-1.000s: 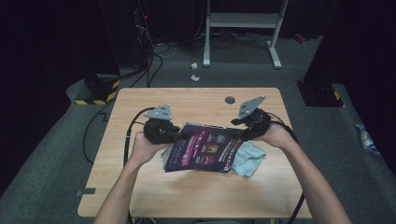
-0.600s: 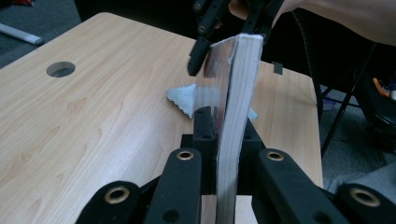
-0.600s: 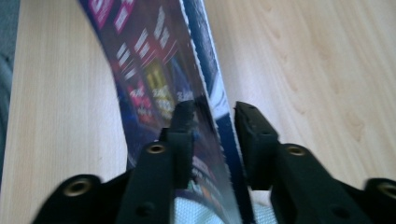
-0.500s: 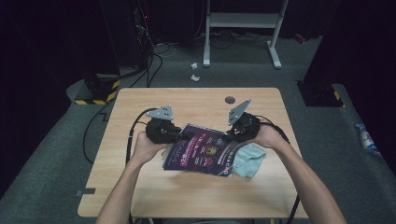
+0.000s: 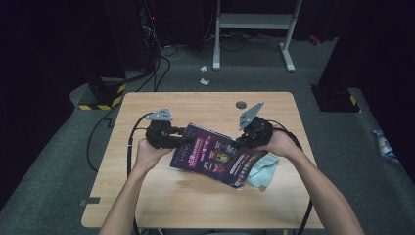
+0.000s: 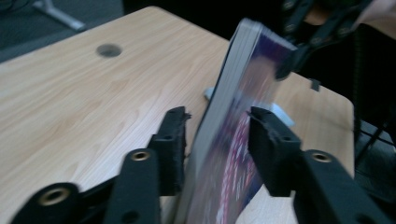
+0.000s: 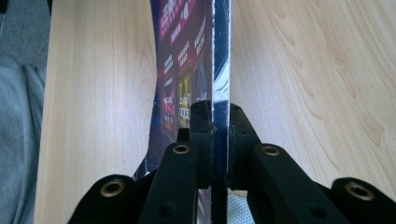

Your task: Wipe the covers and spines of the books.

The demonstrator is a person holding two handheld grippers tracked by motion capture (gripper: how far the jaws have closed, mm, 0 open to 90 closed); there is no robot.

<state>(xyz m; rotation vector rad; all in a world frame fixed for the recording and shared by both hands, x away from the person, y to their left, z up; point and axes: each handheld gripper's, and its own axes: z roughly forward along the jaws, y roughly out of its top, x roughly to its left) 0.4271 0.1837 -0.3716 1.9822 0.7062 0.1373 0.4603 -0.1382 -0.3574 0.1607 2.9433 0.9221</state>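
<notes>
Magazine [image 5: 215, 155] handling looks about midway to me: its right edge is lifted off the table [image 5: 195, 205] while the rest slopes down over the blue cloth [image 5: 259, 171], so I judge the carrying or flipping is left to do. My right tongs [image 7: 213, 112] have just been closing and now pinch the magazine's edge tight between their pads. My left tongs [image 6: 217, 135] have just been opening, and their jaws stand half apart with the spine edge between them, one pad close beside it but no real squeeze.
</notes>
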